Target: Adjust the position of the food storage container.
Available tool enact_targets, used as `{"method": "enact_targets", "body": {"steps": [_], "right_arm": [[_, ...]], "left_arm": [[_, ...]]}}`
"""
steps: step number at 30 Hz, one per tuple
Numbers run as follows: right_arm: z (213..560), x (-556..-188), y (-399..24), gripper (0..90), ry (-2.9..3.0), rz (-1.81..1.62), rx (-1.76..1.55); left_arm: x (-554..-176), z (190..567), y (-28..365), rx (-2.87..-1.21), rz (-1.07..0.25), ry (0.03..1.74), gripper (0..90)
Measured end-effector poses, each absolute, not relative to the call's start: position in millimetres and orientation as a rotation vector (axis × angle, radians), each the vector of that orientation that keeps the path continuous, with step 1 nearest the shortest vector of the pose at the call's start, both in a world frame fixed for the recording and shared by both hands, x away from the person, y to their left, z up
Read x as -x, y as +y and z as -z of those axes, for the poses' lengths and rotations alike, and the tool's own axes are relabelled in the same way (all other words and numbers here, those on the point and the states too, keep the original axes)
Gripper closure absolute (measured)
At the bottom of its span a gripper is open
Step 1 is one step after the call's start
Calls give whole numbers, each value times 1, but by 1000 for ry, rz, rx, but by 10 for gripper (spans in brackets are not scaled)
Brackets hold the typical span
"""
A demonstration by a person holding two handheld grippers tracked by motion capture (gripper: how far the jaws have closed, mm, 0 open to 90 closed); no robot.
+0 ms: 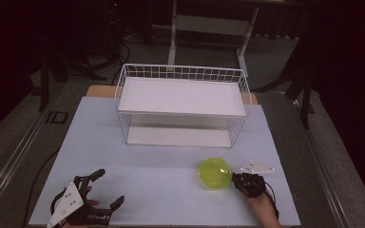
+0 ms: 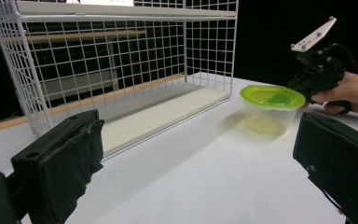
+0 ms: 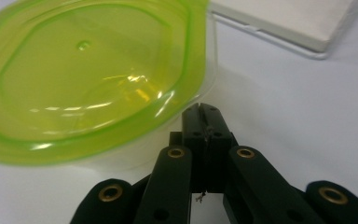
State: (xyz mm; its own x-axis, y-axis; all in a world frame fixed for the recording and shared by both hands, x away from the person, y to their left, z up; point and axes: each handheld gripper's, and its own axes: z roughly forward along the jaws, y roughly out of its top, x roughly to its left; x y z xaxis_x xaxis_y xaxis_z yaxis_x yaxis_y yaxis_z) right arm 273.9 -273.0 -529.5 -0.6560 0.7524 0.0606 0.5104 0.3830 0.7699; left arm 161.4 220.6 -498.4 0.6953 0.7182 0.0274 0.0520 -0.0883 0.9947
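Container: clear tub with green lid (image 1: 215,173), on the white table (image 1: 147,185), near-right part, in front of the rack's right end.
Lid: seated on the tub; translucent, seen close in the right gripper view (image 3: 93,70).
Right gripper (image 1: 244,181): touching the tub's right side — jaws pressed flat together at the lid's rim; whether the rim is pinched between them cannot be told.
Right hand (image 1: 264,209): behind that gripper, coming in from the near edge.
Left gripper (image 1: 108,190): near-left of the table, well apart from the tub — jaws spread wide, nothing between them.
Wire rack (image 1: 183,107): white, two shelves, at the far middle of the table; open front facing near, no obstacle between tub and lower shelf (image 2: 163,112).
Beyond the table: dark floor, pale frame legs (image 1: 209,28).
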Motion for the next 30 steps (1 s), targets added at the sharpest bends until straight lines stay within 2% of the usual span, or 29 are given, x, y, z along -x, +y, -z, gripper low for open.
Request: {"method": "enact_targets", "body": {"steps": [9,18,30], "right_arm": [[534,-256,-248,900,2457,-1152,-1011],[528,-267,-244,899,2417,-1199,-1062],[530,-268,-218,900,2476,-1204,-1011]], "left_arm": [[-162,499,219,-1585,-624,645,20],[-162,498,221,-1584,-626,649,20],[-161,498,221,-1587,-630,647,20]]}}
